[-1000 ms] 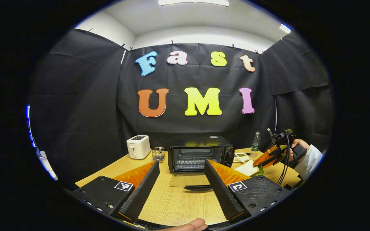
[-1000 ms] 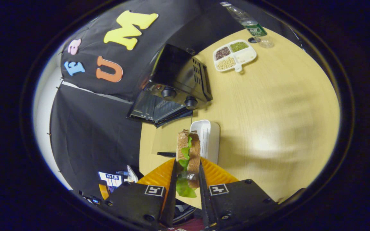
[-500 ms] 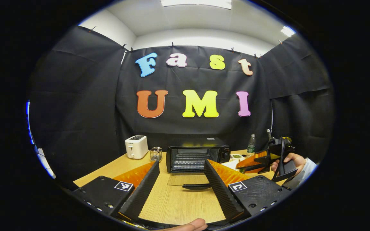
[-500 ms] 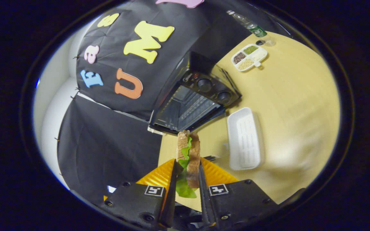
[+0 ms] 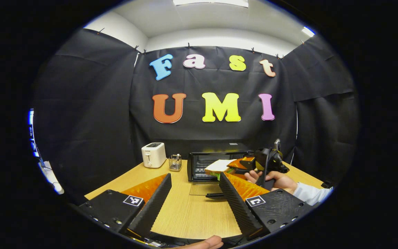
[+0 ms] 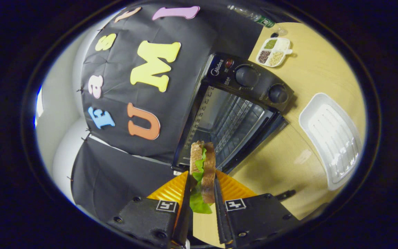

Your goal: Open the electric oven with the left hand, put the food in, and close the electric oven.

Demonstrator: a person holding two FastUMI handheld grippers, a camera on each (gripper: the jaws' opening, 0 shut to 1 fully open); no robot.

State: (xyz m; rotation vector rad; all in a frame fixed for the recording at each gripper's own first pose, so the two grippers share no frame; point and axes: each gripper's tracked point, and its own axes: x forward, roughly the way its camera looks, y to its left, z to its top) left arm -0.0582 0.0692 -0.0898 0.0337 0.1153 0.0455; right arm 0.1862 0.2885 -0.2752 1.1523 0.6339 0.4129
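The wooden table (image 5: pixel 185 214) carries the electric oven (image 6: pixel 244 103) at its back edge, and the oven's glass door (image 5: pixel 200 189) already lies folded down flat toward the front, so the opening step looks finished. The wire rack (image 6: pixel 233 124) inside is bare; nothing has gone in yet. To the oven's right in the right gripper view sits the white ribbed tray (image 6: pixel 330 135), with nothing on it, and beyond it a small divided dish of beans and grains (image 6: pixel 274 52). A white toaster (image 5: pixel 153 155) stands well to the left.

The right gripper (image 6: pixel 201 193) is clamped on the sandwich (image 6: pixel 202 166), both fingers pressing its bread slices with lettuce poking out below, and it holds the food just in front of the oven mouth, above the lowered door. The left gripper (image 5: pixel 195 200) hangs back over the near table with its fingers spread wide, holding nothing.

By my reckoning, what remains is setting the sandwich on the rack, letting go, and lifting the door shut
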